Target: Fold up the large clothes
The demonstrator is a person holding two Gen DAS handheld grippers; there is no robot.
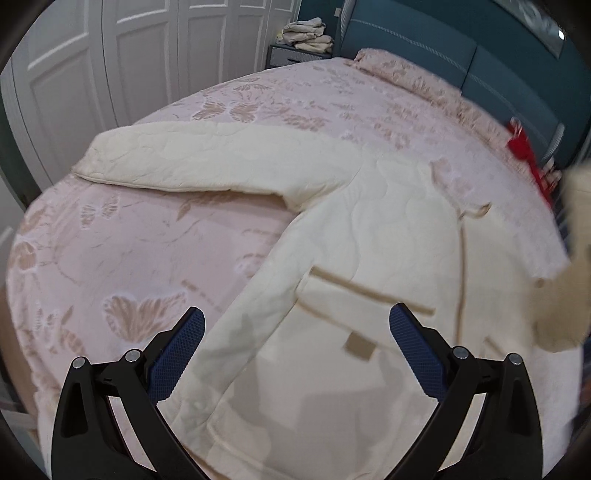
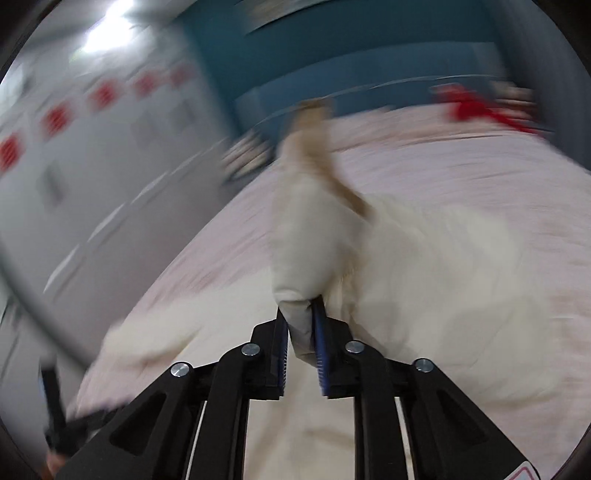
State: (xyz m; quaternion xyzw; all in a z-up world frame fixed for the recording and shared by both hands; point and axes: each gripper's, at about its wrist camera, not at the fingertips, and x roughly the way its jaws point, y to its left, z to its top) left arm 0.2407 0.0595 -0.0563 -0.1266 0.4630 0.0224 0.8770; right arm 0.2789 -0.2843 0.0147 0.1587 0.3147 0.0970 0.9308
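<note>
A large cream quilted jacket (image 1: 369,236) lies spread on the pink bed, one sleeve (image 1: 177,158) stretched out to the left and a front pocket (image 1: 365,291) facing up. My left gripper (image 1: 295,325) hovers open over the jacket's lower part, nothing between its blue pads. In the right wrist view my right gripper (image 2: 300,314) is shut on a thick fold of the jacket (image 2: 310,236), which rises from the jaws as a lifted cream bundle. That lifted piece (image 1: 576,229) shows blurred at the right edge of the left wrist view.
The bed's pink butterfly-patterned cover (image 1: 147,258) runs back to a teal headboard (image 1: 443,55). A nightstand with folded laundry (image 1: 306,33) stands at the back, beside white wardrobe doors (image 1: 110,55). A red item (image 1: 521,144) lies near the headboard at right.
</note>
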